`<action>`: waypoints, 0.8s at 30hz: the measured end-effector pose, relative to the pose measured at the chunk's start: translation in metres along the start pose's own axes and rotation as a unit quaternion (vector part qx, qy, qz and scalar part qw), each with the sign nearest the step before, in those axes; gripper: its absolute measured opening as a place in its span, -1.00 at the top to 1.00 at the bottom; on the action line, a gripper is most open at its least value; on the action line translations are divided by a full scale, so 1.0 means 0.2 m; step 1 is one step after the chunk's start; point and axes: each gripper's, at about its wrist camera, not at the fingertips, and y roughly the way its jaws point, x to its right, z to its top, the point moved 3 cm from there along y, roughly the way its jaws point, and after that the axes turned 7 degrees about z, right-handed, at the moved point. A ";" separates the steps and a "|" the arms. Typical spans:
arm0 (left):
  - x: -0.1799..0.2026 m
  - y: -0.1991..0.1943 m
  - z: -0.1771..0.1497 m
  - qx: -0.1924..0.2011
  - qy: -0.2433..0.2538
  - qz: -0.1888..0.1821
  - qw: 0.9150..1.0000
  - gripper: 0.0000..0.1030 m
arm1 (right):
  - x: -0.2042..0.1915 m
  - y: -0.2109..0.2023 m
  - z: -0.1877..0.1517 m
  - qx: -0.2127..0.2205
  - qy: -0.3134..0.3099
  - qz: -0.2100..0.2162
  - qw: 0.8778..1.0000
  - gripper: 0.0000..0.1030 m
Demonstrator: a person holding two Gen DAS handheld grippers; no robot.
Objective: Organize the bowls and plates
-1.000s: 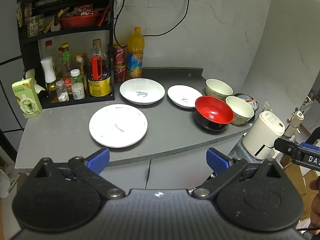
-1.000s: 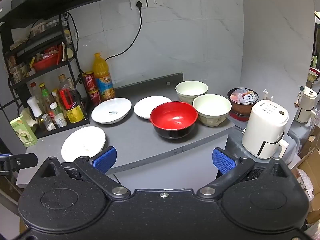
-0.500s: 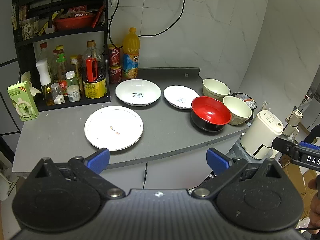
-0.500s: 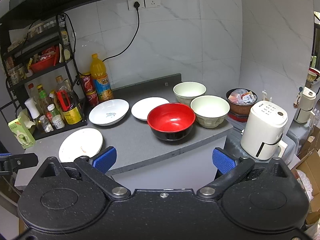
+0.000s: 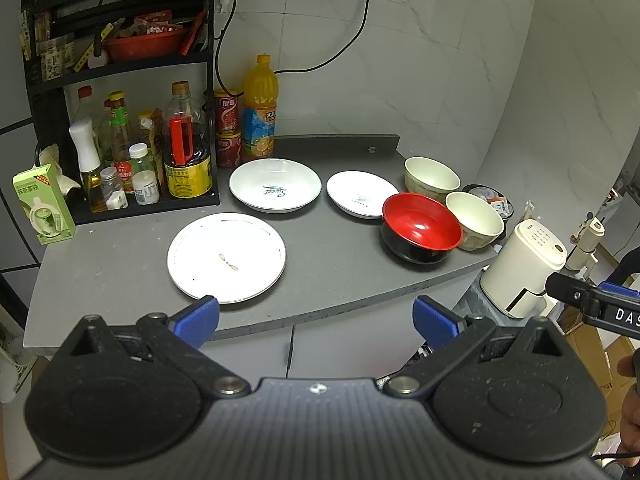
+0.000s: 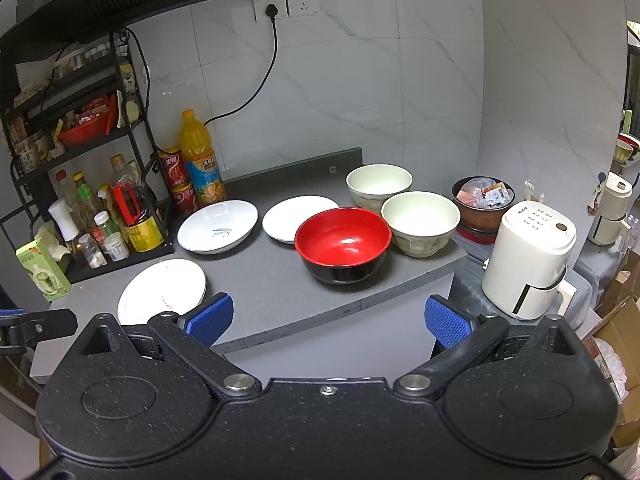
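Grippers both spread wide and empty, left gripper (image 5: 316, 316) and right gripper (image 6: 328, 316) hanging just off the counter (image 5: 328, 276) edge. Three white plates (image 5: 226, 257) sit left, red bowl (image 6: 343, 242) touching two cream bowls (image 6: 420, 222) right.
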 end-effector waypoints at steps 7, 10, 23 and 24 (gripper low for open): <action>-0.02 0.00 0.01 0.000 -0.002 0.001 1.000 -0.98 | -0.01 0.00 0.00 0.002 0.000 0.004 1.000 -1.00; -0.03 0.00 0.02 0.000 -0.002 0.001 1.000 -0.98 | -0.01 0.01 0.00 0.002 0.000 0.004 1.000 -1.00; -0.07 0.01 0.02 -0.002 -0.007 -0.002 1.000 -0.98 | -0.01 0.02 0.00 0.001 0.002 0.003 1.000 -1.00; -0.06 0.01 0.02 -0.002 -0.006 -0.001 1.000 -0.98 | -0.01 0.02 0.00 0.001 0.002 0.003 1.000 -1.00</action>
